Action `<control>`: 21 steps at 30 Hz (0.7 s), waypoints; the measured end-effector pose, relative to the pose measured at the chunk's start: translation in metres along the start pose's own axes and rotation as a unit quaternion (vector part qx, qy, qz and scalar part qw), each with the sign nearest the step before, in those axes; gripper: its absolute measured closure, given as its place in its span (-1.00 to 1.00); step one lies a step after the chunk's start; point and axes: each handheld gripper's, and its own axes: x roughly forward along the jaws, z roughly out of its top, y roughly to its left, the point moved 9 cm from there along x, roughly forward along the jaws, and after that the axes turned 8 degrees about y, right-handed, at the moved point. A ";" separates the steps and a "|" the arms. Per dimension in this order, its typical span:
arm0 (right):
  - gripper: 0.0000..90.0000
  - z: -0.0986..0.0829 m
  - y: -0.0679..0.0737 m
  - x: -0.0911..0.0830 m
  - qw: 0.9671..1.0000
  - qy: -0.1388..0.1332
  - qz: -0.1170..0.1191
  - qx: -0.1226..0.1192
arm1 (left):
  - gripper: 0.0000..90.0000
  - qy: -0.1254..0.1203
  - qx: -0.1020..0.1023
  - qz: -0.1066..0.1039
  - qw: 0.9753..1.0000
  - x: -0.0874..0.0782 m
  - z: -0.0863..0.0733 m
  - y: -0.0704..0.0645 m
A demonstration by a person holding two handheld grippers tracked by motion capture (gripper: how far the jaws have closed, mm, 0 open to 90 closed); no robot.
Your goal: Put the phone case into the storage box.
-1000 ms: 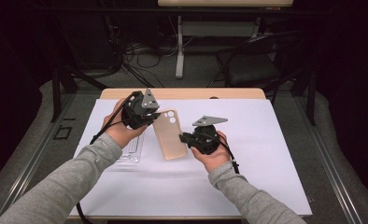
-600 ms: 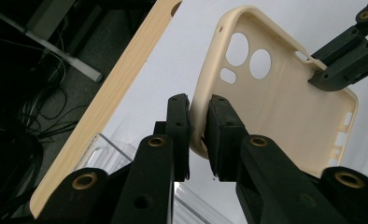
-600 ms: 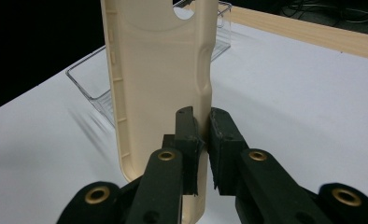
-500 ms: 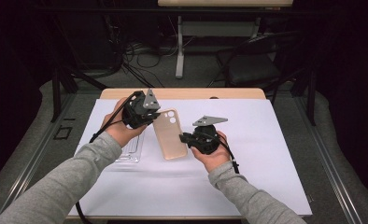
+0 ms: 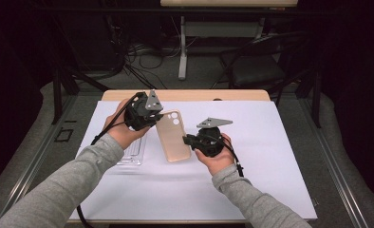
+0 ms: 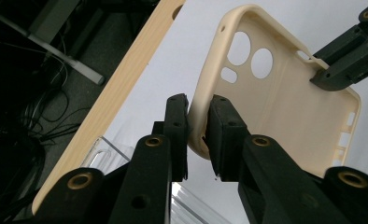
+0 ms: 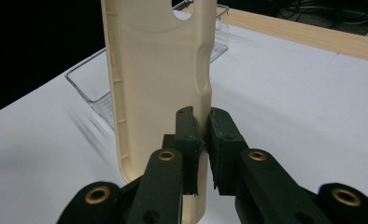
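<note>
High view: a beige phone case (image 5: 172, 137) is held above the white sheet (image 5: 280, 156) that covers the desk (image 5: 185, 95), between the two grippers. The left gripper (image 5: 153, 115) meets the case at its far left edge, near the camera cut-outs. The right gripper (image 5: 187, 141) meets it at the near right edge. The case lies roughly flat, its long axis running away from the person, the cut-out end farther off. A clear plastic tray (image 5: 131, 153) sits on the sheet just left of the case, partly under the left forearm (image 5: 66, 185). Both sleeves are grey.

Left gripper view: the left gripper (image 6: 198, 128) has its jaws clenched on the side wall of the phone case (image 6: 285, 107), the rim pinched between the two black pads. The hollow inner face of the case is turned to the camera, with two round holes and a smaller oblong one near the top corner. The right gripper (image 6: 327, 70) holds the opposite rim at upper right. A corner of the clear tray (image 6: 98, 154) shows below the jaws, and the wooden edge of the desk (image 6: 121, 88) runs diagonally beside the sheet.

Right gripper view: the right gripper (image 7: 201, 135) has its jaws clamped on the right-hand side wall of the phone case (image 7: 159, 70), which stands upright in this view, inner face showing. The clear tray (image 7: 98, 88) lies behind it on the white sheet (image 7: 303, 107).
</note>
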 end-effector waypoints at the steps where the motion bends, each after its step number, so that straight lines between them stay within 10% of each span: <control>1: 0.85 0.000 0.000 0.000 1.000 -0.001 -0.001 0.000 | 0.72 -0.001 -0.003 0.003 1.000 0.000 0.000 0.001; 21: 0.86 0.002 0.000 -0.003 1.000 -0.014 -0.005 0.006 | 0.51 -0.010 -0.096 -0.028 0.995 0.001 -0.004 0.005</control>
